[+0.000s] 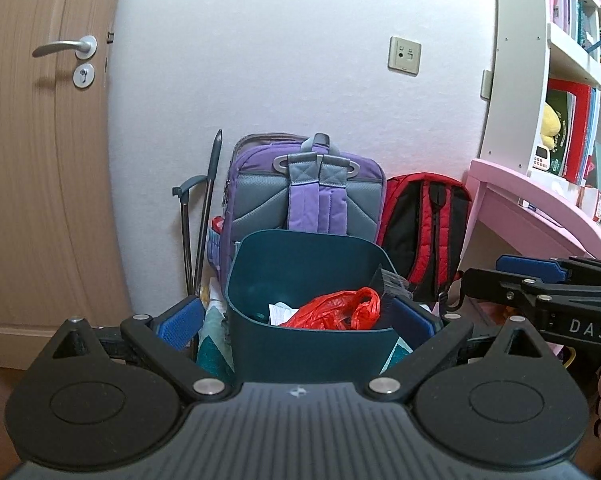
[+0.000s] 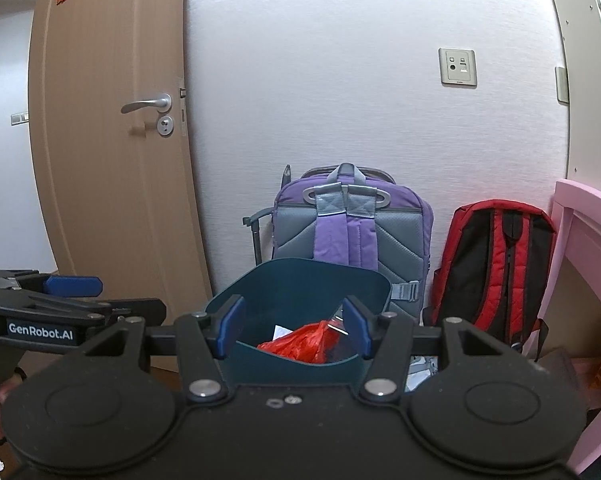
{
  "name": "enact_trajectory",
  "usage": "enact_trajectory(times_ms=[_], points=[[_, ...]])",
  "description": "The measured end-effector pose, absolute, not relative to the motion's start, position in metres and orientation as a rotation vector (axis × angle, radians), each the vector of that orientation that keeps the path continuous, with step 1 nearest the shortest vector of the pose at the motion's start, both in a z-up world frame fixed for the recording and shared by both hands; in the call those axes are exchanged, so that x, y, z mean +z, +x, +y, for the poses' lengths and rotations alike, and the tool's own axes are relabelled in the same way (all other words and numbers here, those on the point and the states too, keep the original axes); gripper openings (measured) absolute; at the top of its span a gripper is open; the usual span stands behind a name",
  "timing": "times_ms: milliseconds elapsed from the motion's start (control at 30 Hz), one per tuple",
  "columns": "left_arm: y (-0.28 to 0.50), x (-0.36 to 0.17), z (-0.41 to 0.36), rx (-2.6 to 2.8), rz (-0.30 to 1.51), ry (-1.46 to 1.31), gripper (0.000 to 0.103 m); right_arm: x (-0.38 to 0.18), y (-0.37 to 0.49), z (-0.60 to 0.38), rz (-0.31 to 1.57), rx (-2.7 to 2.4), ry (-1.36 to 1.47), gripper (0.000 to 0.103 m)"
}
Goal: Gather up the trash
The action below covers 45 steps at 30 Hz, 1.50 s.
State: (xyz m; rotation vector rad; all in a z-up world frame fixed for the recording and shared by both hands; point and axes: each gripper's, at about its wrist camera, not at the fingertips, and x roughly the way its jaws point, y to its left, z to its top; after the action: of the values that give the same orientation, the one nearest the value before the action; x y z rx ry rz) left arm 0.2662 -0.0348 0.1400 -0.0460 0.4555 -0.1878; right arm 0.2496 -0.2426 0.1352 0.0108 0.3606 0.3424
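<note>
against white wall (image 2: 340, 80): teal bin (image 1: 300, 344), backpacks, wooden door; both grippers released, empty.

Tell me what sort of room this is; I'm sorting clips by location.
Probably a child's bedroom or study at home: a pink desk under a white bookshelf of books, and school backpacks, one purple, one red, against the wall behind a bin.

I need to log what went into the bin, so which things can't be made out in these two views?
- Bin bottom, both views: hidden by its front wall and the red bag.
- White scrap, left wrist view: mostly under the red bag.
- Clear wrapper, right wrist view: partly behind the right gripper finger.
- Floor around the bin: blocked by the gripper bodies.
</note>
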Motion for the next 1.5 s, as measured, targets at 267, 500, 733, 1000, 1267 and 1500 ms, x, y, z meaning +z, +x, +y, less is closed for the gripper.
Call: enact_trajectory(times_ms=[267,500,733,1000,1267,1500], points=[[0.255,0.145,-0.037,-0.19,0.431,-0.042,0.1,0.137,0.245,-0.243,0.361,0.348,0.023,0.055],[0.251,0.147,-0.04,-0.197,0.421,-0.044,0.101,0.138,0.24,-0.243,0.363,0.378,0.055,0.055],[0.248,0.15,-0.04,-0.199,0.408,-0.053,0.101,0.139,0.229,-0.241,0.353,0.407,0.069,0.055],[0.245,0.149,-0.04,-0.204,0.406,-0.058,0.101,0.138,0.224,-0.239,0.352,0.412,0.069,0.055],[0.243,0.149,-0.04,-0.204,0.405,-0.056,0.1,0.138,0.221,-0.237,0.351,0.411,0.066,0.055],[0.241,0.149,-0.039,-0.202,0.404,-0.064,0.101,0.138,0.222,-0.238,0.351,0.412,0.067,0.055]])
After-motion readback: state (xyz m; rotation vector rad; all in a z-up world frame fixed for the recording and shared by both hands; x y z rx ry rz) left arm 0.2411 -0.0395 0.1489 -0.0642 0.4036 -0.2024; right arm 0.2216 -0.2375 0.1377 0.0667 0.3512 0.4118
